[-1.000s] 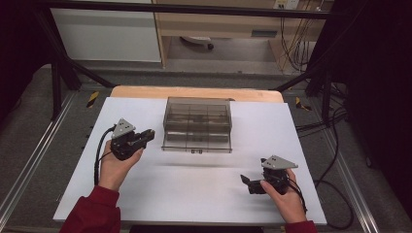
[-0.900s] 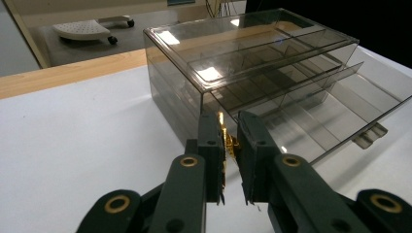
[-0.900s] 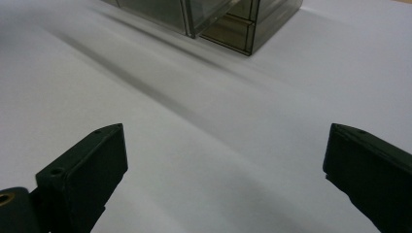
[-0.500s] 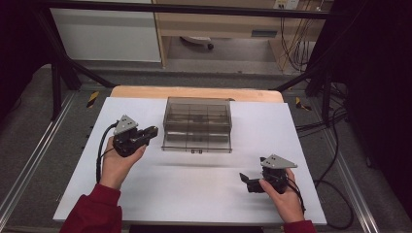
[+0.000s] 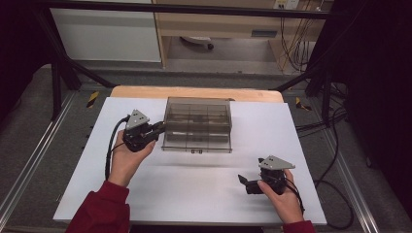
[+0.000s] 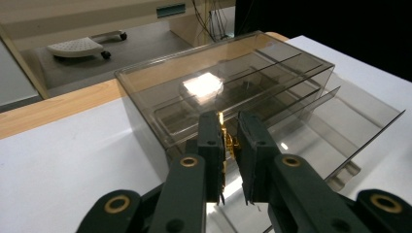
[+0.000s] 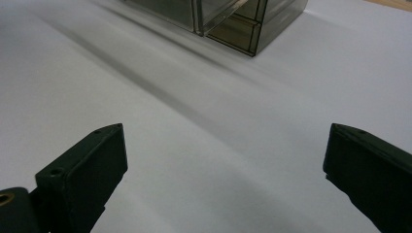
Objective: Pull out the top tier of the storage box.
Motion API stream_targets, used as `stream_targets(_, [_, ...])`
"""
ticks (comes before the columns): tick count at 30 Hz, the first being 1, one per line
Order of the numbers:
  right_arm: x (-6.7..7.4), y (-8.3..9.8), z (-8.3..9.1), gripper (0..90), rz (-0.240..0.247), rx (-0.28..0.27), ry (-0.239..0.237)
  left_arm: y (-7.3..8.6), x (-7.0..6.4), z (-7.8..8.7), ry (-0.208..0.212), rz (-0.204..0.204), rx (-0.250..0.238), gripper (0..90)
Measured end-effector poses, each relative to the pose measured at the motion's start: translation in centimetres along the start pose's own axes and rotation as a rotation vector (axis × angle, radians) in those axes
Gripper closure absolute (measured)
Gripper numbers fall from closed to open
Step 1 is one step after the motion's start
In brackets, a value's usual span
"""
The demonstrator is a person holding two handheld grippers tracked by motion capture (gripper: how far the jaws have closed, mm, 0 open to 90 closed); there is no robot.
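A smoky clear plastic compartment box (image 5: 197, 124) stands at the back middle of the white table (image 5: 194, 194). Its hinged front flap (image 6: 350, 121) lies folded down. My left gripper (image 5: 158, 127) hovers at the box's left front corner, pointing at it. In the left gripper view its jaws (image 6: 232, 131) stand nearly together, shut on a small thin gold piece (image 6: 222, 141). My right gripper (image 5: 245, 183) rests low near the table's front right, pointing left. In the right gripper view it (image 7: 223, 160) stands wide open with bare table between the fingers.
A wooden strip (image 5: 194, 92) edges the table behind the box. Cables (image 5: 335, 160) trail over the floor at the right. Metal frame rails (image 5: 29, 160) run along both sides. A low wheeled base (image 6: 80, 46) sits on the floor beyond the table.
My left gripper has moved right and away from the person, closing in on the box's left front corner. The right gripper has stayed put.
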State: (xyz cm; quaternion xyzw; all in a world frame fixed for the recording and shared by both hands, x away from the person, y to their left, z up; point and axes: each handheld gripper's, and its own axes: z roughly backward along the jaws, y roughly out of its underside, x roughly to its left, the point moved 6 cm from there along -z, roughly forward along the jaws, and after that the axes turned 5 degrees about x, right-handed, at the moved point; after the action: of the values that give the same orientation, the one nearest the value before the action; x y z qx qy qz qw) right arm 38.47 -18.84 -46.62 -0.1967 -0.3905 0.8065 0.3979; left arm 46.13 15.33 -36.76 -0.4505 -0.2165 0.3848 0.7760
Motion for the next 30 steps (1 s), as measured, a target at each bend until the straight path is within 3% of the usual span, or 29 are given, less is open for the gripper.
stream_targets(6, [0.0,0.1,-0.1,2.7,0.001,0.004,0.003,-0.6,-0.6,-0.6,0.027,-0.011,0.011,80.7])
stream_targets(9, [0.0,-0.1,0.1,2.6,0.001,-0.005,0.0,-1.2,-1.2,-0.7,0.052,0.003,-0.004,80.7])
stream_targets(12, [0.2,-0.1,0.0,2.5,0.006,-0.005,-0.004,-1.5,-1.7,-1.0,0.063,-0.017,0.001,80.7])
stream_targets(22, [0.1,-0.1,0.2,2.4,-0.001,-0.013,-0.003,-2.1,-3.5,-1.8,0.062,-0.059,0.029,80.7])
stream_targets(30, [0.1,-0.2,0.0,2.4,0.002,-0.012,-0.009,-2.4,-3.8,-2.4,0.07,-0.063,0.027,80.7])
